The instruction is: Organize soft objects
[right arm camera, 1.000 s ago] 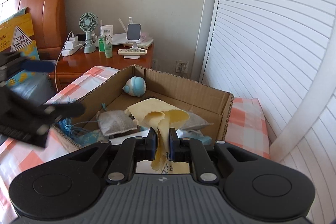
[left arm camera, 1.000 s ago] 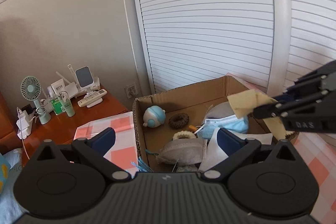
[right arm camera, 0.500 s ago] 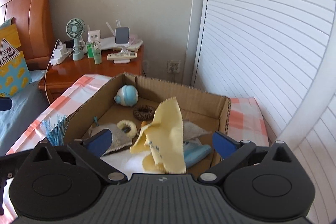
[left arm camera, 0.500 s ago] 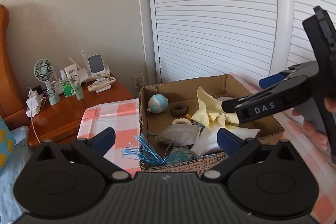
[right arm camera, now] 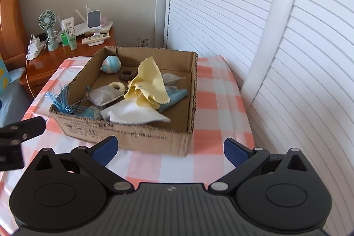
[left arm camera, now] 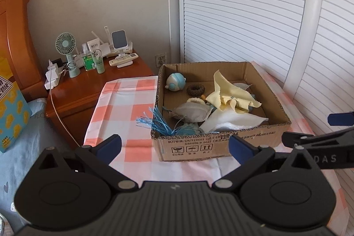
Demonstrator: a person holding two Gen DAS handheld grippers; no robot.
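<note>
Soft stuff is all piled inside the cardboard box, which sits on a pink and white checked tablecloth. From the left wrist view, the yellow cloth lies crumpled on top of the pile toward the right side of the box, partly over a white cloth that spreads toward the near wall. There's a grey pouch in the middle, a blue round plush in the far left corner, a brown scrunchie just beside it, and a blue tassel spilling over the near left corner. The left gripper hangs in front of the box with its fingers spread wide and nothing between them. The right gripper's fingers poke in at the right edge, clear of the box. A wooden nightstand with a small fan stands off to the left.

Right wrist view: same box, seen from the other side. Yellow cloth is draped over the middle of the pile, touching the white cloth below it, with a light blue mask sticking out on the right. Right gripper is spread wide too, holding nothing, and sits on the near side of the box, not touching it
</note>
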